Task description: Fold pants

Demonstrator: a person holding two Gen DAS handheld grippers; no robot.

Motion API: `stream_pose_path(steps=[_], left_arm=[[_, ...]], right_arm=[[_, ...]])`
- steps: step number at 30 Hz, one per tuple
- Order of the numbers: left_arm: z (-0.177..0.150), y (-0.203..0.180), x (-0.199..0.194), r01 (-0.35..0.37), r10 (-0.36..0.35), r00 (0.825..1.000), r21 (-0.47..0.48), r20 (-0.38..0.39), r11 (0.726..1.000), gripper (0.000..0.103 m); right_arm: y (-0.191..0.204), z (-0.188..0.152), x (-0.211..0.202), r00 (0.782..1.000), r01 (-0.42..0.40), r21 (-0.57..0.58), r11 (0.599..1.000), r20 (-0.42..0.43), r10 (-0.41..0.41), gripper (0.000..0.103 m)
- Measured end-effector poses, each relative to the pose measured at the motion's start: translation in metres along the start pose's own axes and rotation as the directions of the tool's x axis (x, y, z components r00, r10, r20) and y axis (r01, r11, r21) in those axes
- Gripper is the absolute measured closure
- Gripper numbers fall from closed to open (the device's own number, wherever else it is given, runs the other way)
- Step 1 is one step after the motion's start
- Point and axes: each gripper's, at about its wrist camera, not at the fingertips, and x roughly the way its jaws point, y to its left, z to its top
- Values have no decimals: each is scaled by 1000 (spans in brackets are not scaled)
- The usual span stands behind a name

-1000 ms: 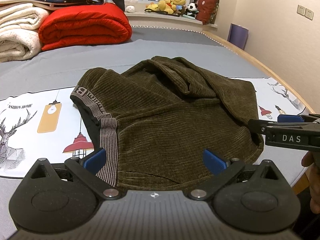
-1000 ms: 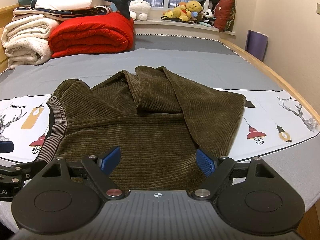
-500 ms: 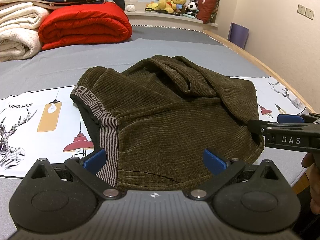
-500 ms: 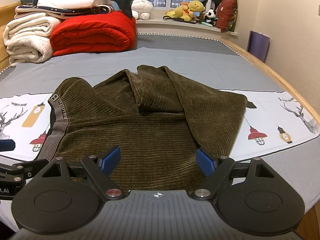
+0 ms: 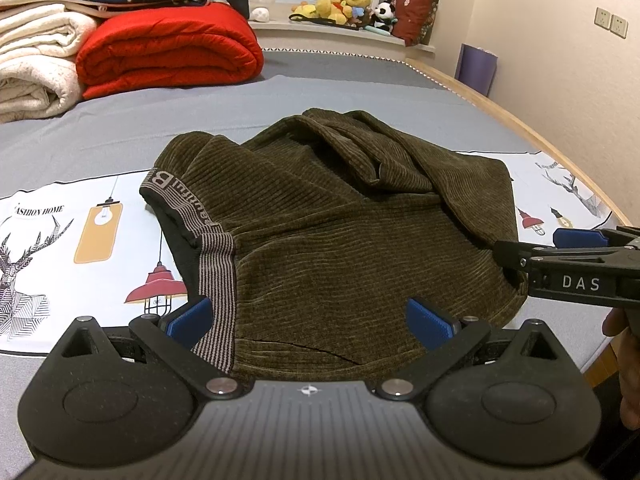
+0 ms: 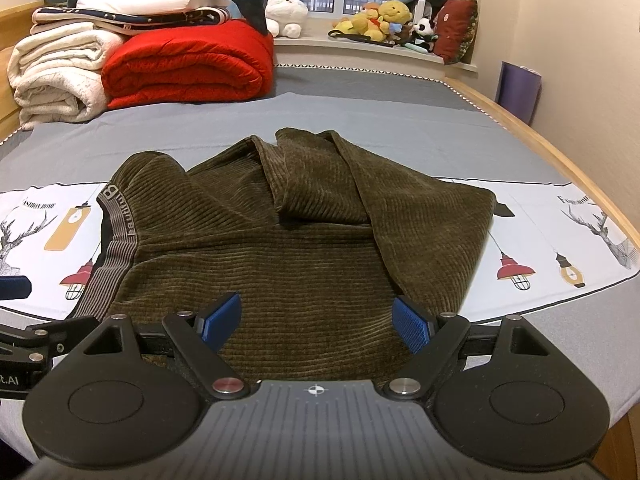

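Blue pads: sitting wide apart on both tools, with nothing held between them.
Left gripper (image 5: 308, 318): hanging open at the near edge of the pants (image 5: 340, 232), its left pad (image 5: 188, 317) just beside the striped waistband (image 5: 216, 280).
Right gripper (image 6: 316, 318): also hanging open at the near edge of the pants (image 6: 304, 256), its pads over the brown cloth. I cannot tell if they are touching it.
Other tool in view: the right gripper (image 5: 576, 258) is showing at the right side of the left view, by the right edge of the pants.
Pants: lying bunched and partly folded on the white printed cloth (image 5: 52, 240) on the gray bed (image 6: 360, 120), waistband to the left, a loose fold lying across the top.
Far end of bed: a red blanket (image 6: 192, 68) is lying rolled beside white blankets (image 6: 56, 76).
Window ledge: stuffed toys (image 6: 380, 20) are sitting in a row.
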Motion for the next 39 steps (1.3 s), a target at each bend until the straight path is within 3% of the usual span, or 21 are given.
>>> stream_pose_path(steps=[19, 25, 28, 30, 32, 35, 39], left_arm=[[-1, -4, -3, 14, -14, 1000, 30, 22, 999, 0], [0, -4, -4, 25, -26, 999, 31, 25, 999, 8], [0, -4, -5, 23, -25, 999, 49, 30, 999, 32], [0, -3, -5, 31, -32, 999, 57, 26, 998, 63], [2, 0, -6, 48, -49, 999, 50, 20, 998, 77], [13, 13, -10, 108, -108, 994, 3, -5, 994, 79], [43, 40, -14, 172, -172, 984, 4, -41, 985, 79]], right_arm=[[1, 0, -1, 1000, -5, -10, 1000, 4, 6, 21], [0, 1, -1, 1000, -4, -9, 1000, 6, 4, 21], [-1, 2, -1, 1000, -2, 1, 1000, 4, 2, 24], [-2, 2, -1, 1000, -2, 9, 1000, 3, 2, 25], [-2, 3, -1, 1000, -3, 11, 1000, 7, 3, 28], [-2, 3, -1, 1000, -18, 13, 1000, 18, 17, 43], [-4, 5, -1, 999, -36, 34, 999, 27, 35, 48]])
